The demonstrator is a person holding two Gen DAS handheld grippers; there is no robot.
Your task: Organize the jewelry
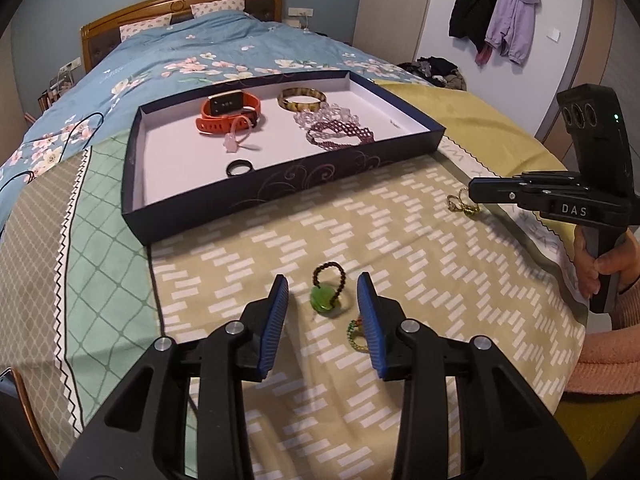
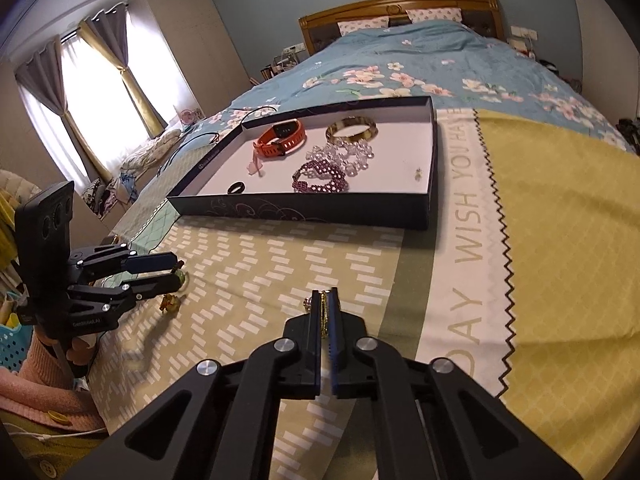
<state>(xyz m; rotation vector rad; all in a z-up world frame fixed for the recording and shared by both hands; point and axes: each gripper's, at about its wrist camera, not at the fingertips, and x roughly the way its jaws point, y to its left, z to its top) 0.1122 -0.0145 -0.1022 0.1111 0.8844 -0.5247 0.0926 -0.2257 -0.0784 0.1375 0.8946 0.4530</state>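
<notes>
A dark tray [image 1: 280,196] [image 2: 304,210] on the bed holds an orange watch [image 1: 228,110], an amber bangle [image 1: 301,98], clear and purple bead bracelets [image 1: 340,136] and a black ring [image 1: 239,168]. My left gripper [image 1: 323,286] is open, its jaws on either side of a green pendant on a brown bead loop [image 1: 325,298]. A small green-yellow bead ring [image 1: 354,334] lies by its right finger. My right gripper [image 2: 326,296] is shut on gold jewelry [image 2: 323,314], which also shows in the left wrist view [image 1: 460,202].
A patterned yellow-green cloth [image 2: 560,240] covers the foot of the bed, over a blue floral quilt [image 1: 180,48]. A black cable [image 2: 188,140] lies left of the tray. Jackets [image 1: 500,12] hang on the right wall.
</notes>
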